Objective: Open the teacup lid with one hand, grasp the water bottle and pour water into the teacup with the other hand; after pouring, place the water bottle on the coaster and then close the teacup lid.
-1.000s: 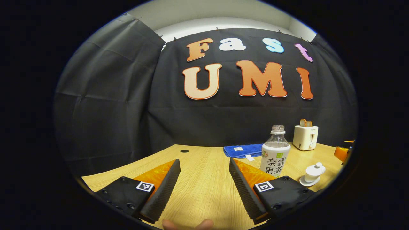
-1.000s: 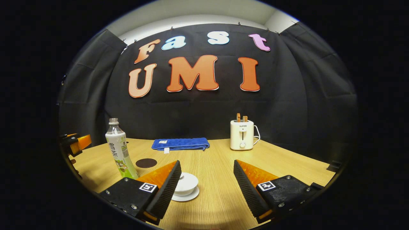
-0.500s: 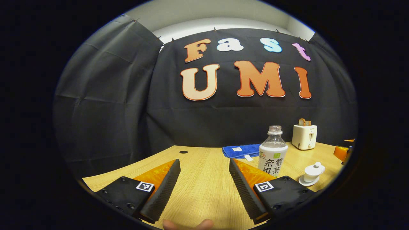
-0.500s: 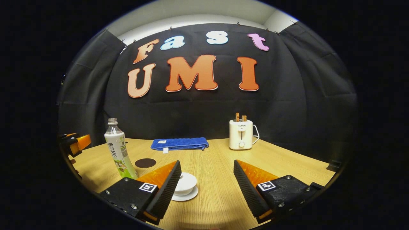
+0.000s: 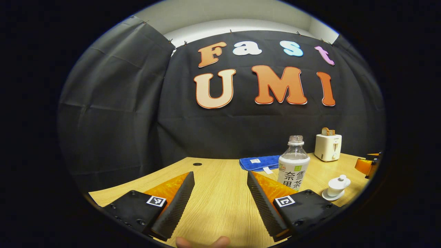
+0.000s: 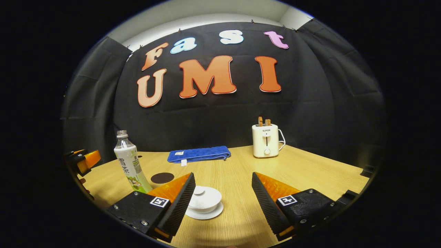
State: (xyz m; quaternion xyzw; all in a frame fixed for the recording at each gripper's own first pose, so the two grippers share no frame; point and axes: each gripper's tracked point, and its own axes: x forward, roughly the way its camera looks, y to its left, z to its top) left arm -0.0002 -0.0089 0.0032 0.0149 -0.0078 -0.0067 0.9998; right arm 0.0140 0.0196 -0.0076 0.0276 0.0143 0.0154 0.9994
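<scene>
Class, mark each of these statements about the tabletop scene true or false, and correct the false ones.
1. The lid sits on the teacup. True.
2. The water bottle lies on its side. False: it stands upright.
3. The bottle rests on the coaster. False: it stands beside the bare coaster.
4. The right gripper is open. True.
5. The left gripper clamps the bottle. False: it is open, holding nothing.
6. A blue towel lies left of the toaster in the right gripper view. True.

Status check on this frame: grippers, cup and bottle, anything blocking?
Left hand-held gripper open, right hand-held gripper open, both empty. Teacup lidded on its saucer; water bottle upright, uncapped, beside coaster. Nothing blocking; towel and toaster sit behind.
</scene>
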